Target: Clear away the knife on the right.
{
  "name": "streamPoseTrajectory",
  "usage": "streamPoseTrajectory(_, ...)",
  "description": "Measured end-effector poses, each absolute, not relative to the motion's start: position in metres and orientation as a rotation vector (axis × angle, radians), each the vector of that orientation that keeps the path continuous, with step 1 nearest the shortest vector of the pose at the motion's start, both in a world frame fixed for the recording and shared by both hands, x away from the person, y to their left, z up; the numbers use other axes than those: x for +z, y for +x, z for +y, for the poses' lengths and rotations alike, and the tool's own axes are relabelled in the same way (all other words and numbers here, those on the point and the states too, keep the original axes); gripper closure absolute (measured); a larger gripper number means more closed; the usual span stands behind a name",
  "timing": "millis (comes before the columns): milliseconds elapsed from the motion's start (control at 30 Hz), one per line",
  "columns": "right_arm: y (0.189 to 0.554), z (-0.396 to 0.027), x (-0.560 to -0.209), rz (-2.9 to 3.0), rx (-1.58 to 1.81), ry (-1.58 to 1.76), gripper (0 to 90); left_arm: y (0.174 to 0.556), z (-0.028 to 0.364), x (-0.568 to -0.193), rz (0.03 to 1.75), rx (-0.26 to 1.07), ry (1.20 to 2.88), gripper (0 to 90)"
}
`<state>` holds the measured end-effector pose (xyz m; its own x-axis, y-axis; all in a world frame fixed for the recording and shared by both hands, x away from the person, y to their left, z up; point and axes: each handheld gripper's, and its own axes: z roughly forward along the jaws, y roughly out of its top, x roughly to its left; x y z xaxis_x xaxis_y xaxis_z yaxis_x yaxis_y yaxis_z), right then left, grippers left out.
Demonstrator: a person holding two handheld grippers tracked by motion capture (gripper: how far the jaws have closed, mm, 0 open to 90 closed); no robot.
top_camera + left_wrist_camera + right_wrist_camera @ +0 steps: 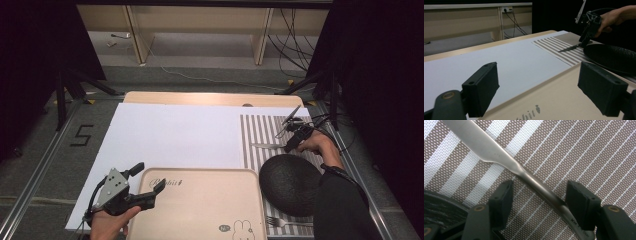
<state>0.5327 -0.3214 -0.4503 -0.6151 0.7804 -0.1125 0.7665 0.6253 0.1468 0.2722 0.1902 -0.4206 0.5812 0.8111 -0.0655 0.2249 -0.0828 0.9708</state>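
**One knife between the right jaws, not yet gripped**

One knife (506,162) lies flat on the striped placemat (579,152), and the coming move turns on how it sits to the right gripper (537,200); seen from that gripper, the handle runs between the two black jaws at a slant, blade end away toward the upper left, handle end down under the right-hand jaw; the long axis crosses the gap diagonally instead of lying square to it. The right jaw is at or touching the handle; the left jaw stands apart from it, with mat showing between; so the claw is released, partly closed around the knife and clamping nothing yet. In my judgement a further squeeze would catch the handle, though the slant may turn the knife as the pads meet it.

From the high view the knife (267,146) lies just beyond the black plate (290,184), blade pointing left toward the white sheet (175,135); the right gripper (296,141) is on it, while the left gripper (145,185) is well apart, hovering at the near left corner of the beige tray (200,210) with its jaws wide and empty.

Counted: one knife; one fork (282,221) on the mat's near edge; one plate; one tray; one placemat; two grippers.
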Motion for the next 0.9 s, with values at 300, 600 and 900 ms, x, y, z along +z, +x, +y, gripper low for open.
streamPoseTrajectory(300, 0.5331, -0.3200, -0.4498, 2.706, 0.118, 1.262, 48.3, 0.2717, 0.1891, -0.4207, 0.881, 0.607, 1.623, 16.4)
streamPoseTrajectory(600, 0.5318, -0.3188, -0.4487, 2.740, 0.141, 1.276, 60.4, 0.2716, 0.1893, -0.4206, 0.883, 0.609, 1.621, 16.7)
streamPoseTrajectory(900, 0.5304, -0.3181, -0.4487, 2.773, 0.165, 1.243, 71.0, 0.2712, 0.1898, -0.4206, 0.882, 0.613, 1.620, 16.9)
